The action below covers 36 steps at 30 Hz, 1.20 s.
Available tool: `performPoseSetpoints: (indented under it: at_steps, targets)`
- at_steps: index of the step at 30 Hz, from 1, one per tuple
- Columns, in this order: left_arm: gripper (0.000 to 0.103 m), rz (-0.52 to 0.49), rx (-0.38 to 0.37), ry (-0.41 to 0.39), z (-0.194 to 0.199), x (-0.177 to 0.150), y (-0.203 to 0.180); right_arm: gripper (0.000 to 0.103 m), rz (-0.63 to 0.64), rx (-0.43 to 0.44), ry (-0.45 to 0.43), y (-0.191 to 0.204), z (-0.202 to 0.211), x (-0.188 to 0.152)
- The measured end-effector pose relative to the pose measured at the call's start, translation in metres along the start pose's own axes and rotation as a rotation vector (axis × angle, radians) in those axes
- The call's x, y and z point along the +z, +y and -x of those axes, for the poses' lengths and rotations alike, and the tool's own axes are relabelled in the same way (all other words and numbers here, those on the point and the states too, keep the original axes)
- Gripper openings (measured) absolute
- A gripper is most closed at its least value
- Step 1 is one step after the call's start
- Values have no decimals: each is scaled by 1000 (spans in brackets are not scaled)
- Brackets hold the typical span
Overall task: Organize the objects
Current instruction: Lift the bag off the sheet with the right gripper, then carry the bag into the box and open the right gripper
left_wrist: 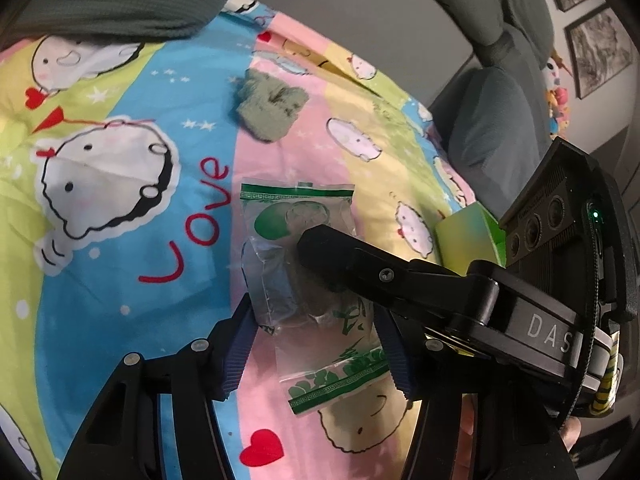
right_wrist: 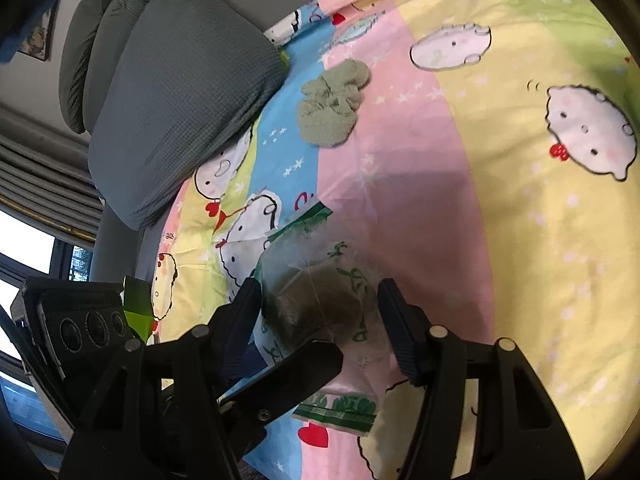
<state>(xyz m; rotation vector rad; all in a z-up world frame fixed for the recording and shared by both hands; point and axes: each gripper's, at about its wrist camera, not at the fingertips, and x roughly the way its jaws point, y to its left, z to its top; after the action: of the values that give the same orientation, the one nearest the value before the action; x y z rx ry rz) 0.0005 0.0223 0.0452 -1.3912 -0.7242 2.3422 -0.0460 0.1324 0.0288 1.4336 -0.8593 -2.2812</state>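
A clear plastic bag (left_wrist: pixel 304 216) with green print lies on the cartoon bedsheet (left_wrist: pixel 120 260), with a dark grey-green fuzzy sock (right_wrist: pixel 316 304) inside it. My left gripper (left_wrist: pixel 318 340) straddles the bag's near half, both blue pads touching its sides. One black finger (left_wrist: pixel 324 242) of the right gripper reaches in from the right and presses on the bag over the sock. In the right wrist view my right gripper (right_wrist: pixel 320 304) has the bag (right_wrist: pixel 348 272) and sock between its pads, which touch both sides. A left finger (right_wrist: pixel 308 362) crosses below. A second, loose grey-green sock (left_wrist: pixel 272 108) (right_wrist: pixel 332 108) lies farther up the bed.
A green-yellow carton (left_wrist: pixel 468 236) (right_wrist: pixel 138 300) sits by the bed's edge beside the right gripper's body. Grey pillows (left_wrist: pixel 112 4) (right_wrist: pixel 180 100) lie at the head of the bed. Framed pictures (left_wrist: pixel 596 52) hang on the wall.
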Motion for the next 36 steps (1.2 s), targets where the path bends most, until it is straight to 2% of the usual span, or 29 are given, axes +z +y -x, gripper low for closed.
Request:
performPoseSetpoints:
  at_steps: [22,36]
  targets:
    - [59,-94,-23,-115,31,1,-20,59,53,32,-131,25,32,-10]
    - [59,-157,-81,-201,57,3,-22,59,102,39,-226,56,51,-20]
